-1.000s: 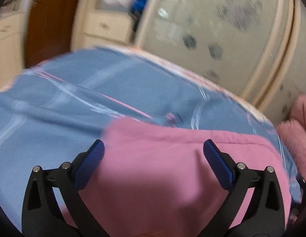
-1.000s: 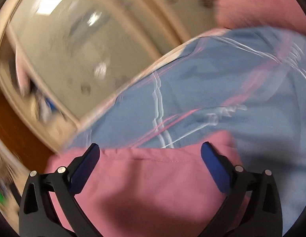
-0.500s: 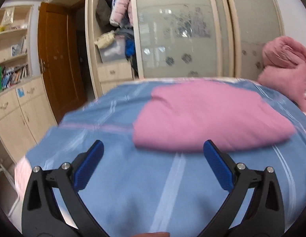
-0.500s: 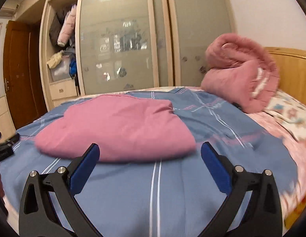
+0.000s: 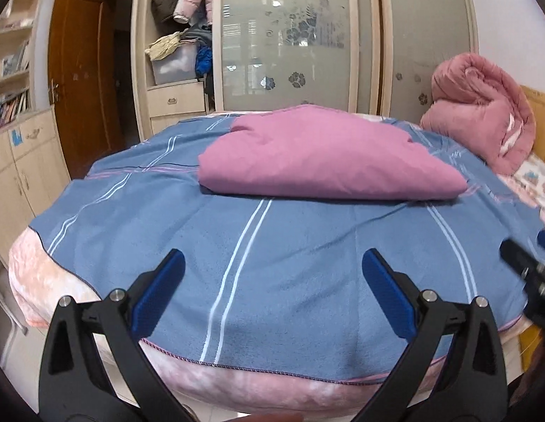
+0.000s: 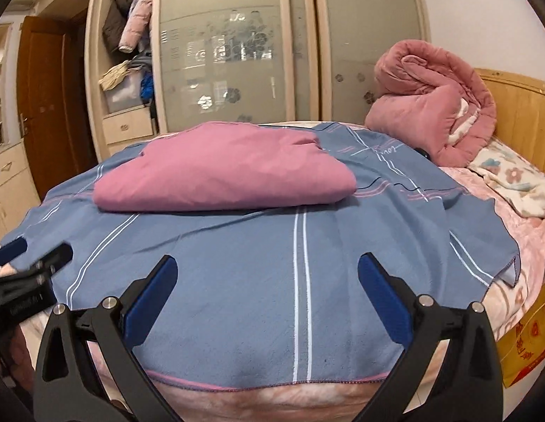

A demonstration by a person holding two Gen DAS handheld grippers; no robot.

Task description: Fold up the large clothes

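Observation:
A folded pink garment (image 5: 325,154) (image 6: 223,170) lies flat on the blue striped blanket (image 5: 272,246) (image 6: 272,263) in the middle of the bed. My left gripper (image 5: 272,288) hovers open over the blanket's near edge, well short of the garment, with nothing between its fingers. My right gripper (image 6: 267,286) is likewise open and empty above the near part of the blanket. The right gripper's tip shows at the right edge of the left wrist view, and the left gripper's tip (image 6: 30,256) shows at the left edge of the right wrist view.
A rolled pink quilt (image 5: 483,112) (image 6: 434,105) sits at the head of the bed by the wooden headboard (image 6: 518,112). A wardrobe with frosted sliding doors (image 5: 290,35) stands behind the bed. Cabinets (image 5: 23,161) and a brown door (image 5: 82,77) are at the left.
Both grippers have pulled back from right over the pink garment to the bed's near edge. The garment now lies folded and free on the blanket.

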